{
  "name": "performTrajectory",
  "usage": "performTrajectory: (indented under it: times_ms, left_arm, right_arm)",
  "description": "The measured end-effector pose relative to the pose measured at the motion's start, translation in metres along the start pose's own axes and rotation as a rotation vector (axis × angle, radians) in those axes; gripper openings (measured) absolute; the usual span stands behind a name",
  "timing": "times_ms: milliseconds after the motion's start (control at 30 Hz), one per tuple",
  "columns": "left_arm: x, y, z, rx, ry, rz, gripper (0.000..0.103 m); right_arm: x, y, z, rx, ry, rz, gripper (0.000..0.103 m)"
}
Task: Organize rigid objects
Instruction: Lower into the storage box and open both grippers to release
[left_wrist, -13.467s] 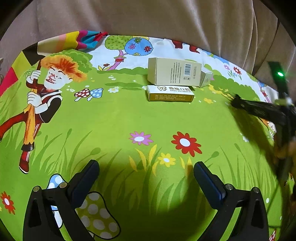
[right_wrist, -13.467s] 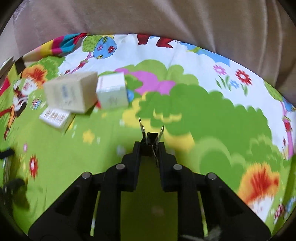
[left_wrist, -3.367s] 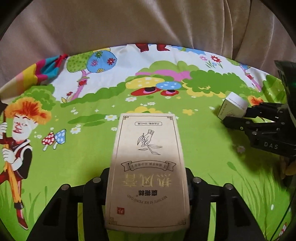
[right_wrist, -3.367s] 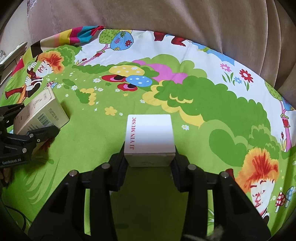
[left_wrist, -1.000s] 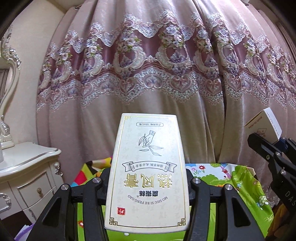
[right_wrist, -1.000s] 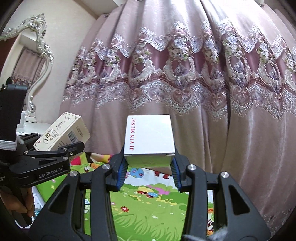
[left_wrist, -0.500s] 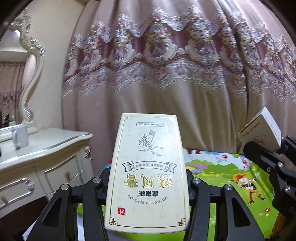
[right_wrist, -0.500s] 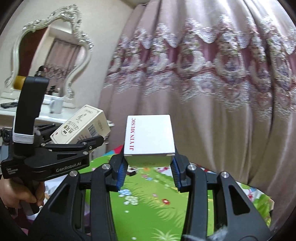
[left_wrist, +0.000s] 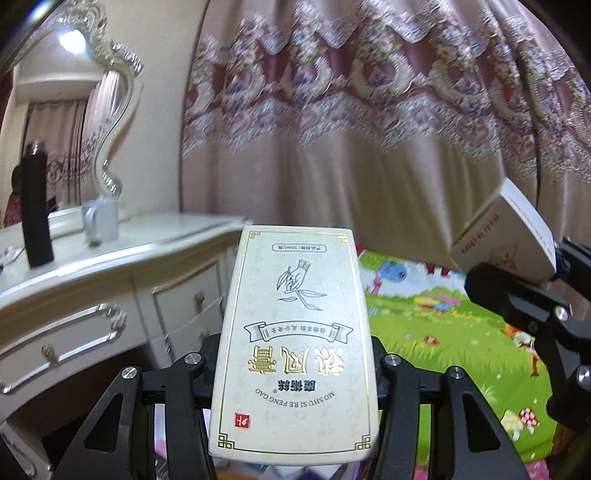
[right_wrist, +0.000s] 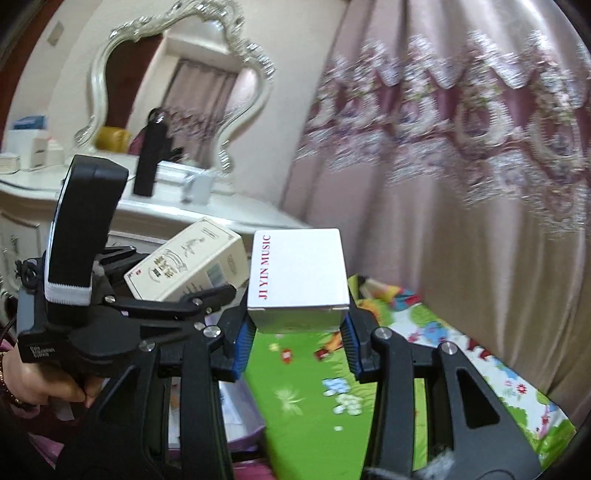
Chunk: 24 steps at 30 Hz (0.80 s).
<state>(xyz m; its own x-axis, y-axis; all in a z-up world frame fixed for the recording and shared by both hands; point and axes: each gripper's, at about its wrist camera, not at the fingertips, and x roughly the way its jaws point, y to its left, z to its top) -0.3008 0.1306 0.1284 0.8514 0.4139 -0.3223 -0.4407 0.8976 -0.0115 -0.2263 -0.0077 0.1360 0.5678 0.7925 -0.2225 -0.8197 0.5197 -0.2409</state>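
Left gripper (left_wrist: 293, 363) first: through its own camera we see it clamped on a tall cream box (left_wrist: 295, 343), which stands upright between the jaws and fills the middle of the view. At three o'clock the right gripper (left_wrist: 517, 302) carries a white box (left_wrist: 506, 236). At nine o'clock we see a white dresser (left_wrist: 110, 280) with a black bottle (left_wrist: 35, 206), a mug (left_wrist: 100, 219) and a mirror (left_wrist: 74, 122). A curtain (left_wrist: 369, 129) hangs at twelve o'clock, and a green mat (left_wrist: 443, 332) lies at four.

From the right wrist, we see the right gripper (right_wrist: 297, 341) clamped on the white box (right_wrist: 297, 271), dead centre, lettered "JI YIN MUSIC". At nine o'clock, a hand (right_wrist: 40, 380) holds the left gripper (right_wrist: 173, 295) with the cream box (right_wrist: 188, 266) tilted in it. The dresser (right_wrist: 110, 206) and mirror (right_wrist: 177, 81) sit at ten o'clock, the curtain (right_wrist: 461, 166) at two, the mat (right_wrist: 314, 406) at six.
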Motion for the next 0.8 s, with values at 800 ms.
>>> performTrajectory:
  times_ms: [800]
  left_arm:
    - [0.041, 0.086, -0.103, -0.275, 0.391, 0.095, 0.053]
  right_arm:
    - [0.120, 0.078, -0.059, -0.053, 0.489, 0.305, 0.045]
